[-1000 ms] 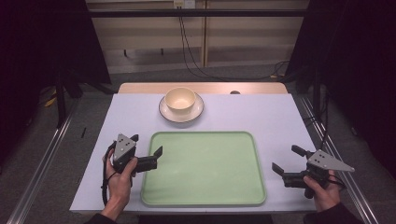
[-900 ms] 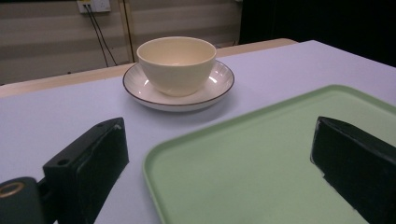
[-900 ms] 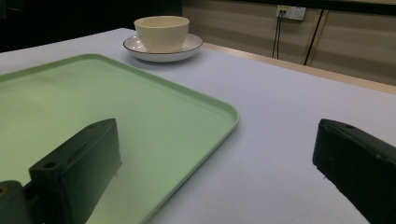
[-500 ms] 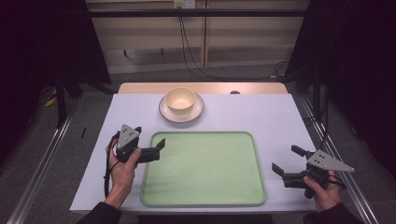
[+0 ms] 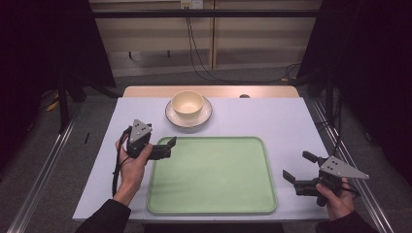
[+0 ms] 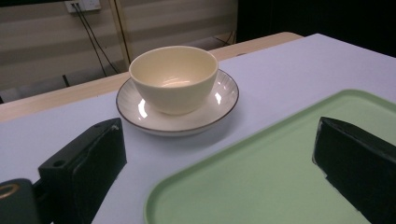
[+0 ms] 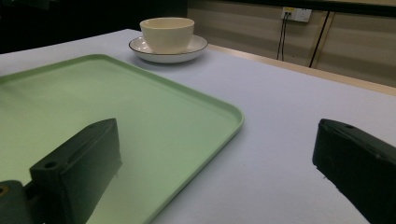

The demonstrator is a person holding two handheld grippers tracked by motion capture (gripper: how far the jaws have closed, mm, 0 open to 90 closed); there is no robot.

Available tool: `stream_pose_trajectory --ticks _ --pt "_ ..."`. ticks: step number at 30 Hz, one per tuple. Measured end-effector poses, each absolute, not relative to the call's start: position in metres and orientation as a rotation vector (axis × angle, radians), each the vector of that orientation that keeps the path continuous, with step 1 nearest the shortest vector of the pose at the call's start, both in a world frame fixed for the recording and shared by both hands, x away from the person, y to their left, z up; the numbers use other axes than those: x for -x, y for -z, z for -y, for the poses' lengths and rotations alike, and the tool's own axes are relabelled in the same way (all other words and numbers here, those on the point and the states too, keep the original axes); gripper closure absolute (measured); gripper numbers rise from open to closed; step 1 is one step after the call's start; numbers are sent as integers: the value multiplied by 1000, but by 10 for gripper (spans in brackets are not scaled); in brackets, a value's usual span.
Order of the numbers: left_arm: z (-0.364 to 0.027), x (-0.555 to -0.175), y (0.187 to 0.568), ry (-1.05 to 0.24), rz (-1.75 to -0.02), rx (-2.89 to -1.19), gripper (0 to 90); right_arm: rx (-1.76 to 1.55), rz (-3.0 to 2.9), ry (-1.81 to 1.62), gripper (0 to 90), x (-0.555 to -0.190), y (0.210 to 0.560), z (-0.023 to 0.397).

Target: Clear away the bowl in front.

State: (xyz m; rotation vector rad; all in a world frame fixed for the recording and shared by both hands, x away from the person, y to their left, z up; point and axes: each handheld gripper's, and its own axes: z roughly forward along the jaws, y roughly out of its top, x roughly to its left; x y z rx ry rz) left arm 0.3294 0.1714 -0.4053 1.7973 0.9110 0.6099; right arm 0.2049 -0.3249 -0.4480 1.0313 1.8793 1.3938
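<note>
Fingers of the left gripper (image 5: 167, 148) are spreading wide and empty, aiming at the bowl (image 6: 173, 77) sitting on its saucer (image 6: 177, 116) just ahead; right gripper (image 5: 299, 171) fingers are gaping wide beside the tray (image 5: 214, 204).

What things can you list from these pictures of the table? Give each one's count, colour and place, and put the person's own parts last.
Bowl: one, cream, on the saucer at the table's far middle.
Saucer: one, white with dark rim, under the bowl.
Tray: one, light green, bare, near middle of the table.
Table: one, pale lilac top.
Cables: dark, hanging at the back wall.
Left gripper: one, black, open, at the tray's left edge.
Right gripper: one, black, open, right of the tray.
</note>
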Motion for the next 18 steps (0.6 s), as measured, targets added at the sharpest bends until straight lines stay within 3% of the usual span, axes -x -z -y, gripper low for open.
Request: stream_pose_trajectory --ticks 18 --pt "-155 -372 407 -638 -891 -1811 29 -1018 -1881 -1395 5 -204 447 326"
